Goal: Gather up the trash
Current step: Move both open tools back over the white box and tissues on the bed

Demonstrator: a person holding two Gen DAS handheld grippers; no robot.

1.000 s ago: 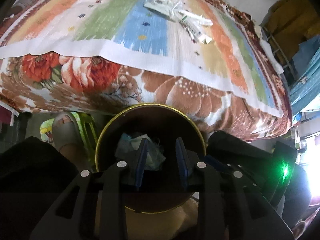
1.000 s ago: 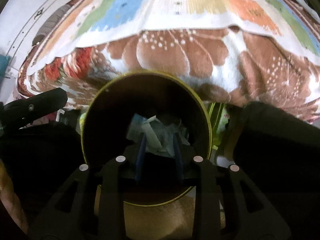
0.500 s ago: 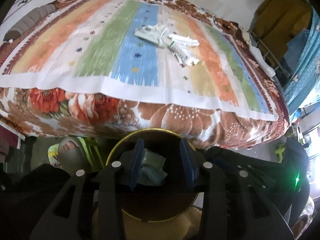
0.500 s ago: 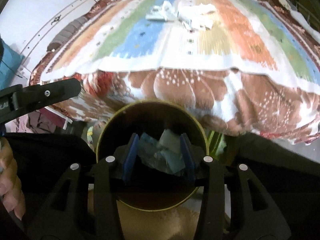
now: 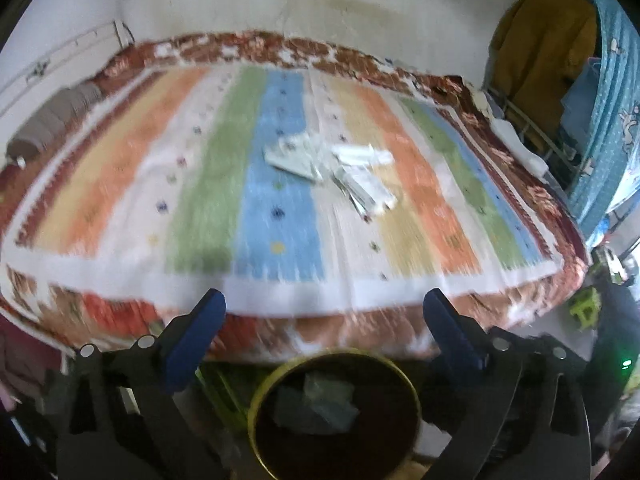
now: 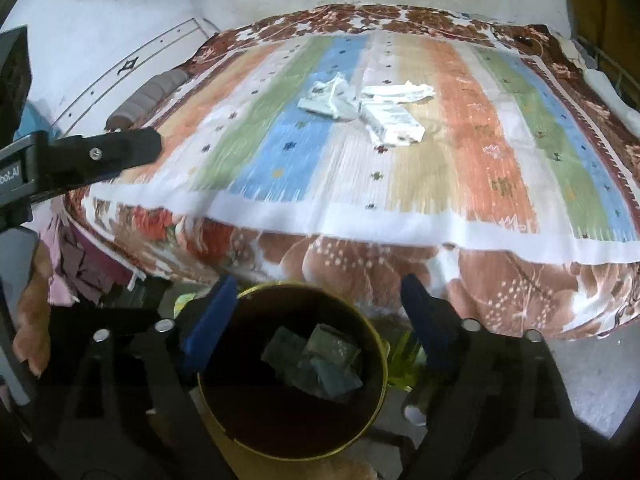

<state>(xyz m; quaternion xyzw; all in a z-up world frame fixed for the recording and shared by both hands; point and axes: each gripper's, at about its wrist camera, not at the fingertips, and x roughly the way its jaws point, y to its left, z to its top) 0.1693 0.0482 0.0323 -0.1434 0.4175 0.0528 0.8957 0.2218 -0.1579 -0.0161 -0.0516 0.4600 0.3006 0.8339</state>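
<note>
Both pairs of jaws have just been opening and now stand wide apart with nothing between them: the left gripper [image 5: 324, 308] and the right gripper [image 6: 316, 294] each hang over the round bin [image 6: 384, 364], whose yellow rim sits just below the near edge of the bed [image 6: 360, 268]. Some crumpled pieces [image 6: 316, 356] already lie in the bottom of the bin. The rest of the trash, a small heap of white wrappers and flat packets [image 6: 364, 110], lies on the striped cover [image 6: 280, 148] well beyond the bin, near the middle of the bed. The risks I see come from that heap: the pieces overlap and look thin and light, so a pinch could take only one sheet, drag the cover up with it, or let a scrap slip out on the way back and land on the floor beside the bin. Two grippers going for the same small heap could also knock into each other. The right wrist view is the sharper one and shows the left gripper's arm [image 6: 100, 156] and a hand [image 6: 34, 316] to the left of the bin; the left wrist view is smeared, but shows hanging clothes [image 5: 536, 40] far to the right of the bin.
</note>
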